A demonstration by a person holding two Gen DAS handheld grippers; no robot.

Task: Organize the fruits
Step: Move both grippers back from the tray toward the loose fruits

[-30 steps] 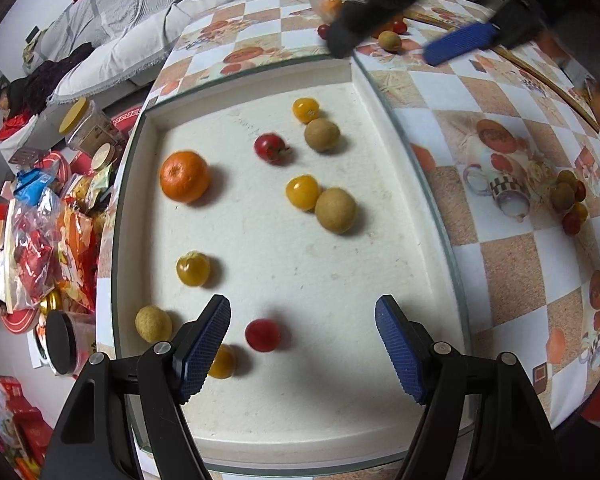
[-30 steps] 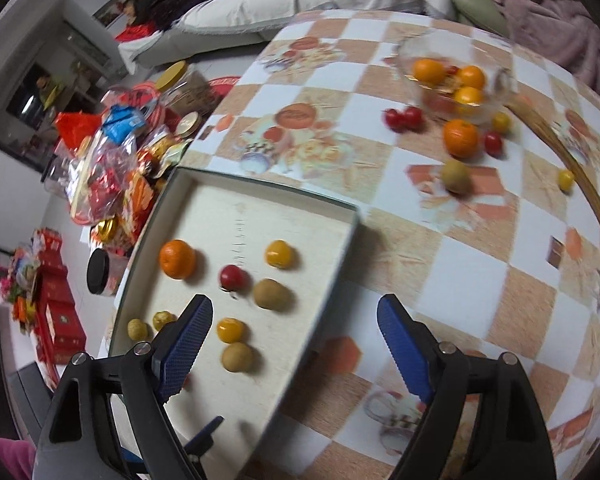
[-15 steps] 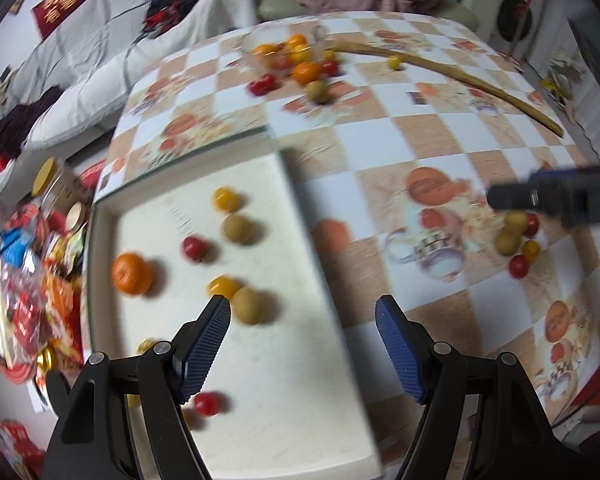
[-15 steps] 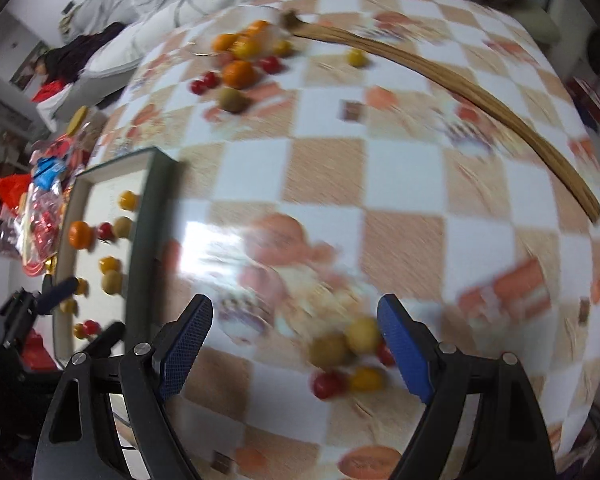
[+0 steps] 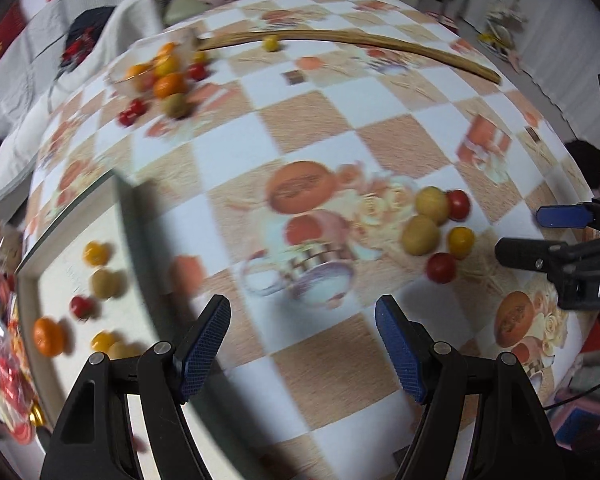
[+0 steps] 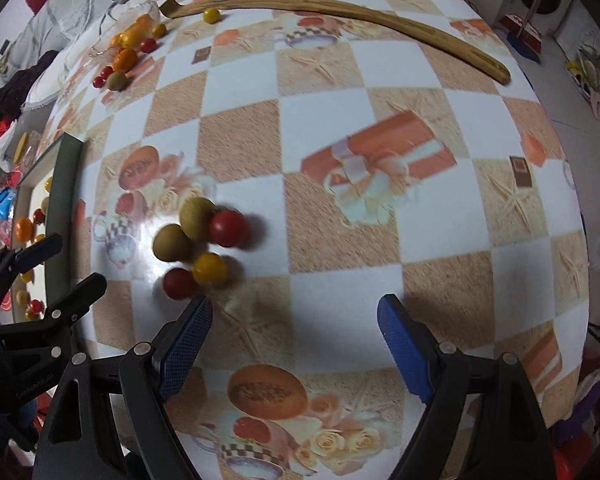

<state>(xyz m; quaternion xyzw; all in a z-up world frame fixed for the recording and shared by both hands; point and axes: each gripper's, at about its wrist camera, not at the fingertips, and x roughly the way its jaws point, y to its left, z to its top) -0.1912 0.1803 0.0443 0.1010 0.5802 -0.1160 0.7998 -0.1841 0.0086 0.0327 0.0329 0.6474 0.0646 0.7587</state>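
A small cluster of fruit lies on the checked tablecloth: two red tomatoes, a yellow one and two olive-green fruits. My right gripper hovers open just in front and to the right of it, its left pad close to the nearest red tomato. In the left wrist view the same cluster lies to the far right of my open left gripper, which is over bare cloth. A white tray at the left holds several fruits, among them an orange.
A glass bowl with a pile of oranges and tomatoes stands at the far left of the table. A long curved wooden stick lies across the back, with a lone yellow fruit beside it. Snack packets lie beyond the tray.
Both grippers have swung rightward from over the tray to the patterned cloth. The fruit cluster has come close under the right gripper. Both stay open.
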